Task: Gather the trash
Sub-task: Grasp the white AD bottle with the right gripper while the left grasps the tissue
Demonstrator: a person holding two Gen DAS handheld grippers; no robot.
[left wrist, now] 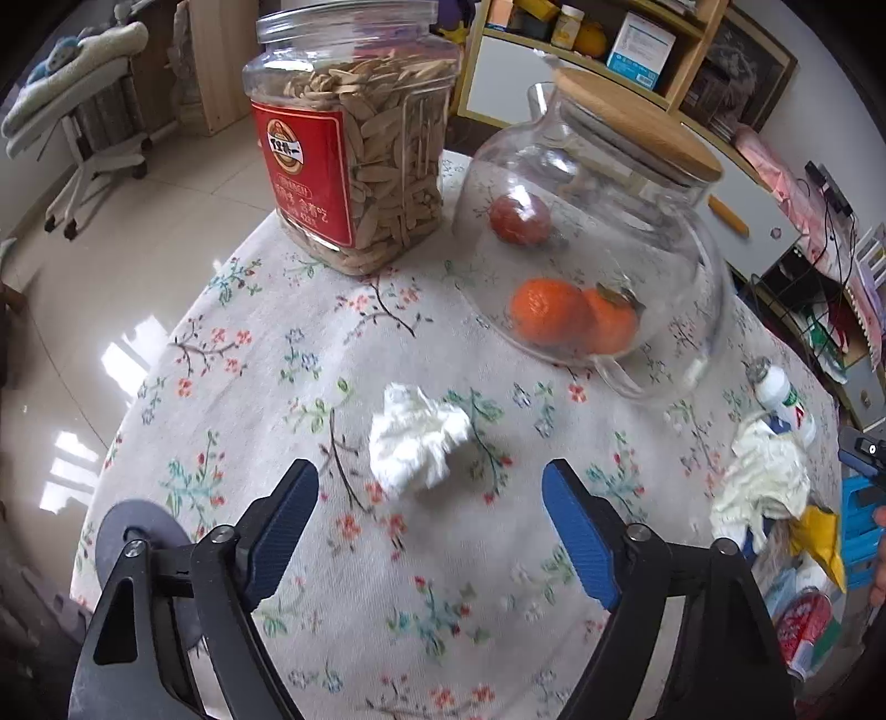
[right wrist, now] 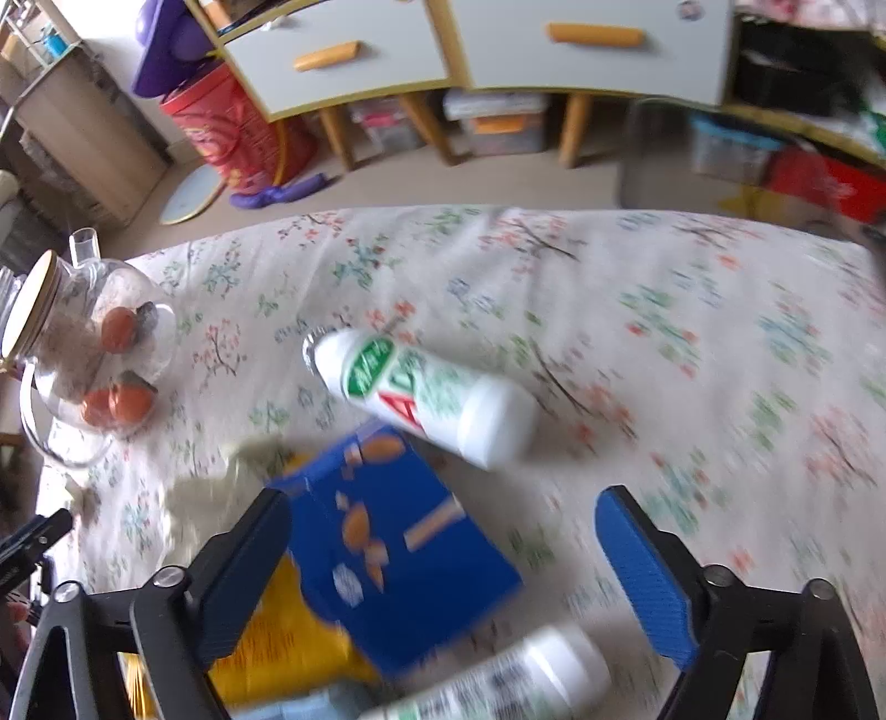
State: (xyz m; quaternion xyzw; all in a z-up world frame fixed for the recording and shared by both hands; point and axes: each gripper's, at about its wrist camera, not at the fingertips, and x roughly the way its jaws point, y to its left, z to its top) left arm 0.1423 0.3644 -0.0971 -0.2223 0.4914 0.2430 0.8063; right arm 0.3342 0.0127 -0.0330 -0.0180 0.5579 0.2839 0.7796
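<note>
A crumpled white tissue (left wrist: 416,440) lies on the floral tablecloth (left wrist: 277,399) just ahead of my left gripper (left wrist: 429,484), which is open and empty with the tissue near the gap between its fingertips. More trash lies at the right: a crumpled white wrapper (left wrist: 761,476), a white bottle (left wrist: 783,401) and yellow packaging (left wrist: 819,531). My right gripper (right wrist: 443,512) is open and empty above a blue box (right wrist: 398,554). A white bottle (right wrist: 426,396) lies on its side beyond it. Another white bottle (right wrist: 526,681) and yellow packaging (right wrist: 277,653) lie below.
A tall jar of seeds with a red label (left wrist: 354,144) and a glass teapot with a wooden lid (left wrist: 598,232), holding oranges, stand at the far side of the table. The teapot (right wrist: 83,354) shows at left in the right wrist view. Cabinets (right wrist: 498,50) stand beyond.
</note>
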